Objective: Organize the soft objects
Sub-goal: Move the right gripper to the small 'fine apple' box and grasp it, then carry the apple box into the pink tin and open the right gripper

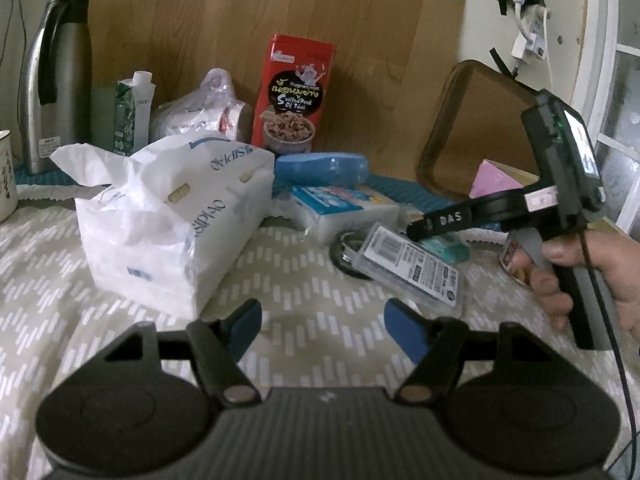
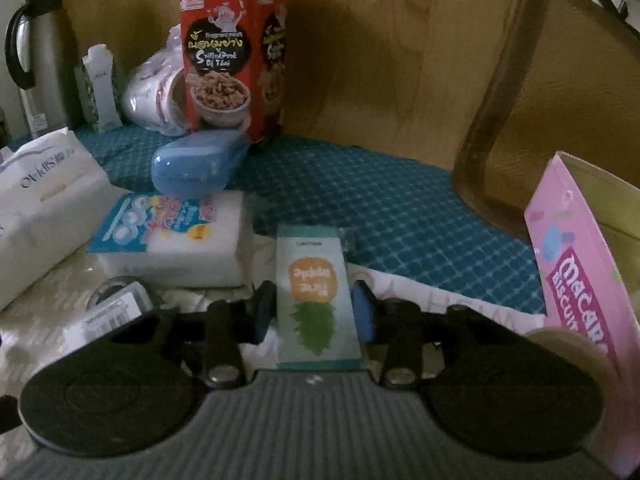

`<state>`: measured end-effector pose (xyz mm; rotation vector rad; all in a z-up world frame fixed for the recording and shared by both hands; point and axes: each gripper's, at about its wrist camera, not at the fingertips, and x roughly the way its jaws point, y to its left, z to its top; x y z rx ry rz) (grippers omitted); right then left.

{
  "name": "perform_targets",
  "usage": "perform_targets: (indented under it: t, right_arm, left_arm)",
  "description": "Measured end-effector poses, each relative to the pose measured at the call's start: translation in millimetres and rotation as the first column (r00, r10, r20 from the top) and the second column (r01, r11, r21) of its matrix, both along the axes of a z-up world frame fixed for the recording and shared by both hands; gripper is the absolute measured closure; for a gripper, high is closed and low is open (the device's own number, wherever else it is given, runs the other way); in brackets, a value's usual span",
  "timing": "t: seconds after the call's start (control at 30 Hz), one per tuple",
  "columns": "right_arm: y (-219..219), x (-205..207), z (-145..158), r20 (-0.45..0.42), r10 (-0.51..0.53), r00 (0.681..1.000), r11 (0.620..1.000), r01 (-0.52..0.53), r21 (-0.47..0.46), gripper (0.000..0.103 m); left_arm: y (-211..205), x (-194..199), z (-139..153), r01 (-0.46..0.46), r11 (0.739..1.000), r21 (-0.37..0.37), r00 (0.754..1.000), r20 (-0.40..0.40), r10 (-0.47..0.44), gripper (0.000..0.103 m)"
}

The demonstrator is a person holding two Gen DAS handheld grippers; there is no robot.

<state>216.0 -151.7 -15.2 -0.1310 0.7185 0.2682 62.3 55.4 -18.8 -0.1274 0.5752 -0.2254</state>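
A big white tissue pack (image 1: 172,220) lies on the patterned cloth, just left of and beyond my left gripper (image 1: 322,326). That gripper is open and nothing is between its blue pads. My right gripper (image 2: 316,314) is shut on a small teal pack with a pineapple print (image 2: 316,300); both pads touch its sides. In the left wrist view the right gripper's fingers (image 1: 440,220) reach in from the right, held by a hand (image 1: 580,276), with the teal pack (image 1: 450,250) under them. A white sponge pack with a blue label (image 2: 172,236) lies left of the teal pack.
A blue case (image 2: 196,168) and a red food box (image 2: 228,60) stand behind the sponge pack. A pink biscuit box (image 2: 580,272) and a brown tray (image 2: 520,120) are at the right. A barcode-labelled plastic case (image 1: 412,268), a thermos (image 1: 56,92) and a carton (image 1: 132,112) are in view.
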Motion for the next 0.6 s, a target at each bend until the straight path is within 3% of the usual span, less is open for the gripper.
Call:
perform_targets:
  t: [0.13, 0.27, 0.37, 0.5, 0.6]
  right_arm:
    - [4.9, -17.2, 6.6, 0.031, -0.004, 1.000, 1.000, 0.004, -0.005, 0.060]
    - [-1.9, -80.2, 25.7, 0.165, 0.001, 0.986, 0.999, -0.008, 0.038, 0.059]
    - [-11.7, -137.0, 29.5, 0.216, 0.052, 0.975, 0.996, -0.065, 0.053, 0.059]
    - [-19.9, -193.9, 11.1, 0.154, 0.132, 0.979, 0.987, -0.145, 0.070, 0.059]
    - [-20.9, -212.0, -3.7, 0.122, 0.129, 0.984, 0.988, -0.138, 0.074, 0.058]
  left_arm:
    - [4.8, 0.5, -0.3, -0.011, 1.000, -0.028, 1.000, -0.007, 0.011, 0.033]
    - [8.3, 1.5, -1.0, -0.012, 0.999, -0.050, 1.000, -0.017, 0.011, 0.033]
    - [8.1, 2.0, -1.2, 0.001, 0.998, -0.059, 1.000, -0.020, -0.002, 0.033]
    - [-2.0, -1.1, 1.2, 0.042, 0.998, -0.043, 0.999, -0.025, -0.043, 0.036]
    - [-15.3, -7.4, 3.4, 0.113, 0.987, -0.117, 0.990, -0.067, -0.122, 0.036]
